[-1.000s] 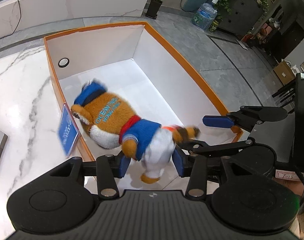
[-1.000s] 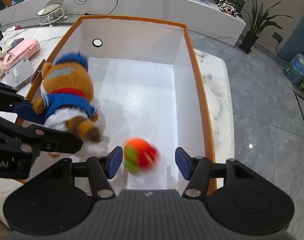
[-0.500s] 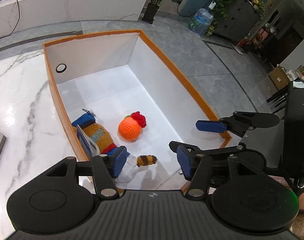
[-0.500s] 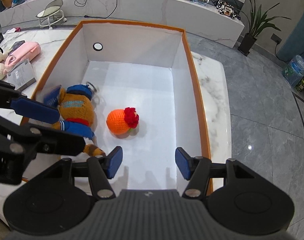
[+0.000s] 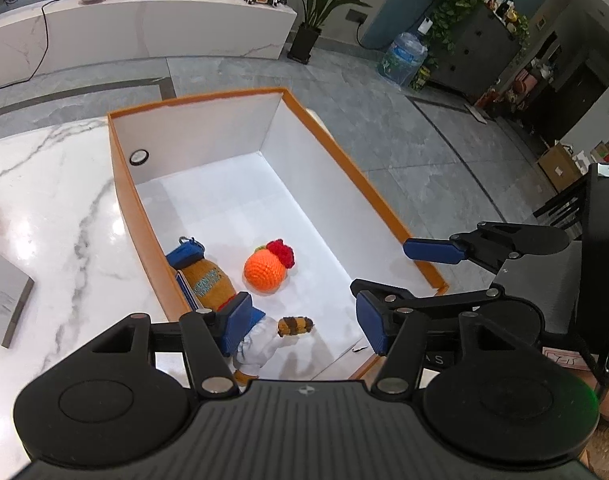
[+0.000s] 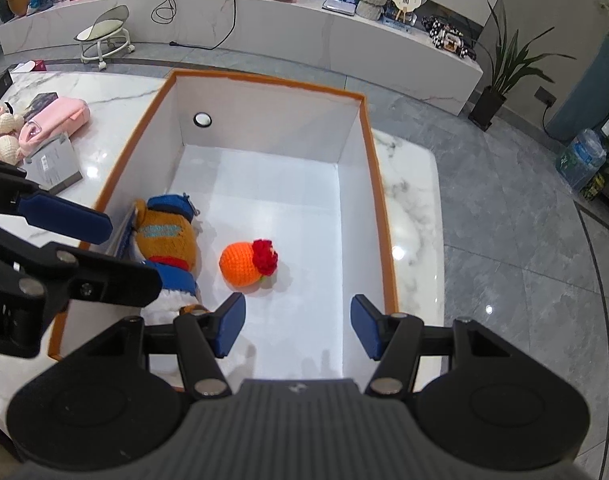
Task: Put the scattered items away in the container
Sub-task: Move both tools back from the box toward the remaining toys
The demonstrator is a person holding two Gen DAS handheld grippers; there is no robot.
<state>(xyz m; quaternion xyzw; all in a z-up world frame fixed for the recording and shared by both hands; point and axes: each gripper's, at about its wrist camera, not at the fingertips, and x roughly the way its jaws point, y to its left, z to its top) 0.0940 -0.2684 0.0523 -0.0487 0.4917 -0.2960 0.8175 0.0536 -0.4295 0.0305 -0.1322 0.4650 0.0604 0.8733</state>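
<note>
Both tools hang above the near end of the orange-rimmed box point(image 6: 378, 200), which sits on the marble counter point(image 5: 56, 216); left tool point(image 5: 300, 322) spread wide with nothing between its blue pads, right tool point(image 6: 298, 328) likewise parted and empty. Inside, the plush bear point(image 6: 166, 236) lies on its side against the left wall, and the crocheted orange ball point(image 6: 244, 262) rests just beside it on the white floor. On the counter well left of the box we note a pink pouch point(image 6: 54, 118), cream knitted toys point(image 6: 0, 128) and a grey booklet point(image 6: 54, 160), apart from the container. We judge those are what remains to gather. To do it well, we would lift clear of the rim before swinging left, keep pads spread until they straddle a soft item, and pinch its middle so it does not sag or slip
</note>
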